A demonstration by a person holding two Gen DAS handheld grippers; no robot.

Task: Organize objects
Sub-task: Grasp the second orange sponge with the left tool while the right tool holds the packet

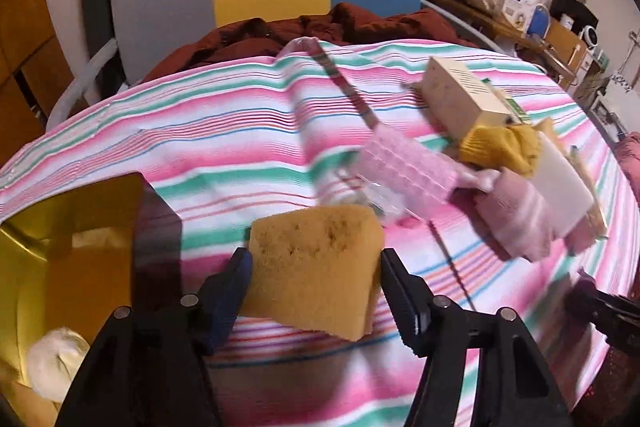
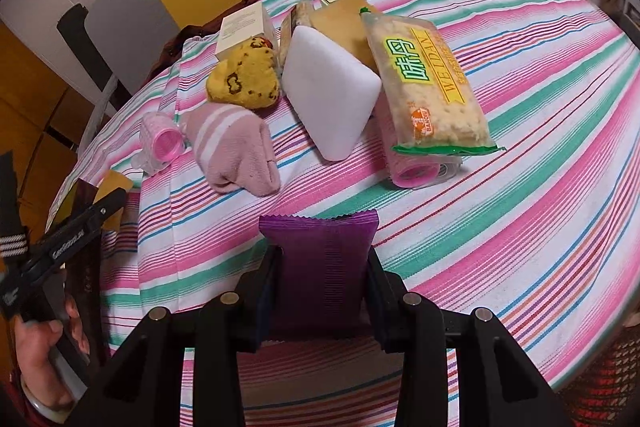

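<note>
Left wrist view: left gripper (image 1: 314, 267) clamped on porous yellow sponge block (image 1: 314, 267), airborne beside gold-lined box (image 1: 60, 227). Soft, could squirm out. Right gripper (image 2: 322, 263) pinching purple foil packet (image 2: 320, 267) above striped cloth (image 2: 540, 147); slick, could slip.

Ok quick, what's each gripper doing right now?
Left gripper: closed, holding a yellow sponge.
Right gripper: closed, holding a purple packet.
</note>
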